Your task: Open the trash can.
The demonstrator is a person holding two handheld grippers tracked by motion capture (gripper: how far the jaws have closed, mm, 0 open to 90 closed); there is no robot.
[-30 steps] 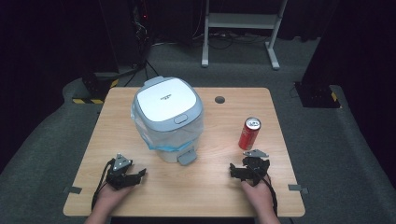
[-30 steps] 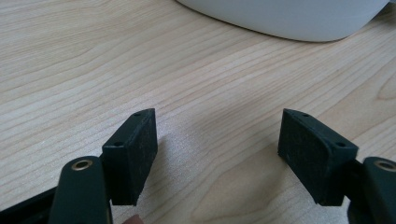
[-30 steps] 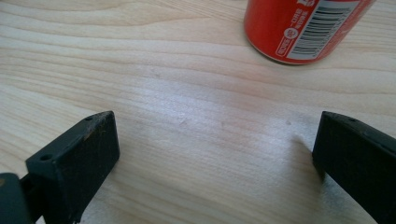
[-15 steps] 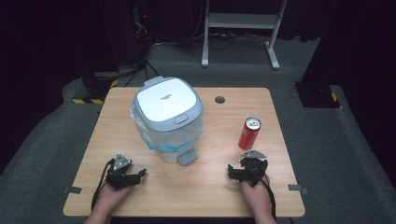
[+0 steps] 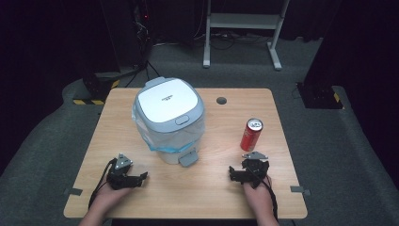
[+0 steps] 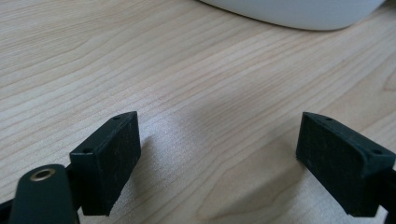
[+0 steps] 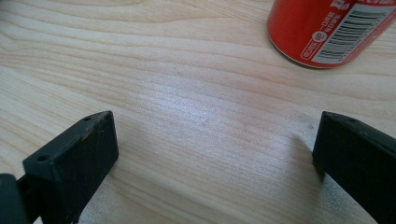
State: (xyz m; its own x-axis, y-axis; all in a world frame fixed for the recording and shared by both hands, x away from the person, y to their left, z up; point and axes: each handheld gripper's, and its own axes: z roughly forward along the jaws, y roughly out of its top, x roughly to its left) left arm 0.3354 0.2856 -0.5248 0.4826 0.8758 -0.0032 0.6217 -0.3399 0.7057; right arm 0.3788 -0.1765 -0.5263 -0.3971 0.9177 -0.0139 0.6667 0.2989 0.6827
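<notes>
Just ahead of the right gripper's (image 5: 234,173) wide, empty fingers (image 7: 70,163) stands the red aluminium drink can (image 5: 251,134); grip it mid-body, squarely; the left gripper's (image 5: 141,177) fingers have just been opening, empty.

Can (image 7: 327,32) top cut off

The table (image 5: 221,188) is matt pale wood-grain, the red can (image 7: 327,28) glossy metal, the bin (image 5: 169,117) smooth plastic.
</notes>
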